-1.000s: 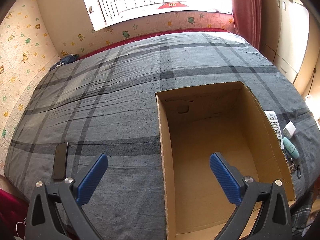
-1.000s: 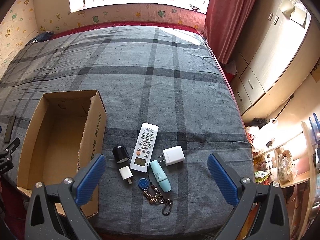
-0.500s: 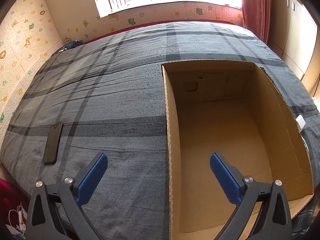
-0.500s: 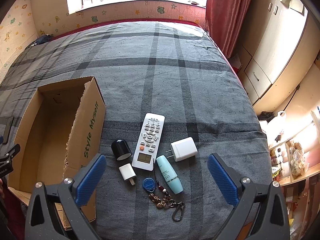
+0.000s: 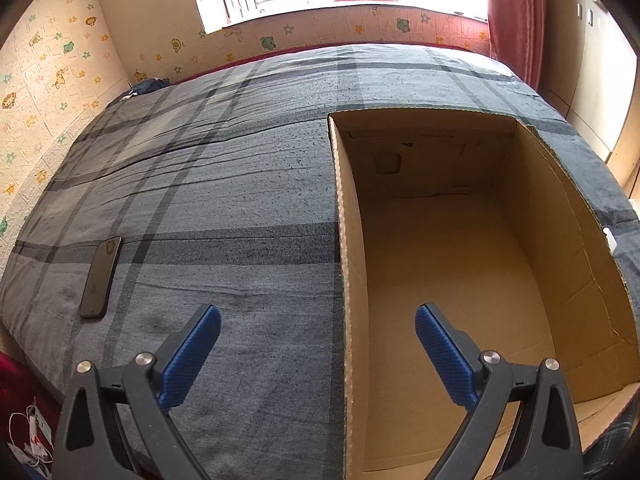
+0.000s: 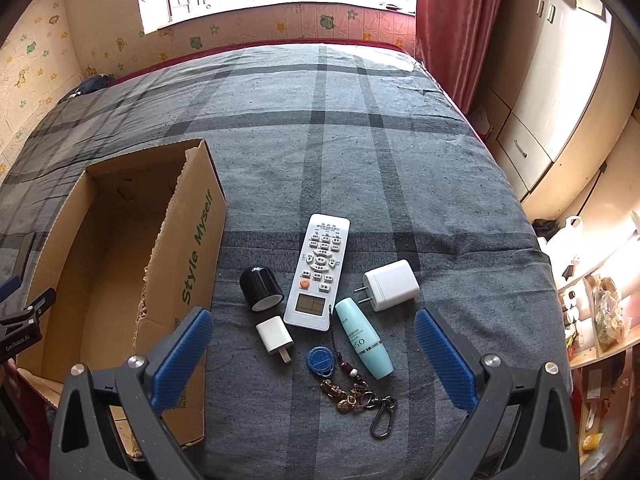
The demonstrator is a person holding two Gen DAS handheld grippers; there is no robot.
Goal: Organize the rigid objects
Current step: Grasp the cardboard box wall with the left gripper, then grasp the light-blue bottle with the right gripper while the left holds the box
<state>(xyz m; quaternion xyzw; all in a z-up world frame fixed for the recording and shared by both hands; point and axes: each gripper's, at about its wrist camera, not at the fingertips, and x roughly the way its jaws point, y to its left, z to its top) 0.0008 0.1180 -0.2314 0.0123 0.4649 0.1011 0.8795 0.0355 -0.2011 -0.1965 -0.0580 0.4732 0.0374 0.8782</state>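
On the bed [image 6: 400, 152], beside the cardboard box [image 6: 200, 240], a cluster of small rigid things is lying: a white remote [image 6: 320, 270] nearest the middle, a black cylinder [image 6: 260, 288] between the remote and the box wall, a small white charger [image 6: 275, 335] just below the cylinder, a larger white charger [image 6: 391, 285] on the far side of the remote from the box, a teal tube [image 6: 363, 338] touching or nearly touching the remote's lower corner, and a blue tag with keychain [image 6: 348, 384] nearest the camera. The right claw [image 6: 312, 356] is hovering above this cluster, jaws spread wide, pinching nothing. The left claw [image 5: 318, 354] is hanging over the box's near wall [image 5: 348, 320], jaws likewise spread and empty, one finger over the bed and one over the box interior. The box is sitting open and appears bare inside. A dark phone [image 5: 100, 276] is lying on the bed well apart from the box, on the side away from the cluster. Judgement: the task is standing at its start, nothing yet packed; the step in hand is the approach for a first pick. The next move is calling for the right claw to be lowering onto one item, probably the small charger or tube beneath it, and closing across its narrow width without nudging the neighbours.
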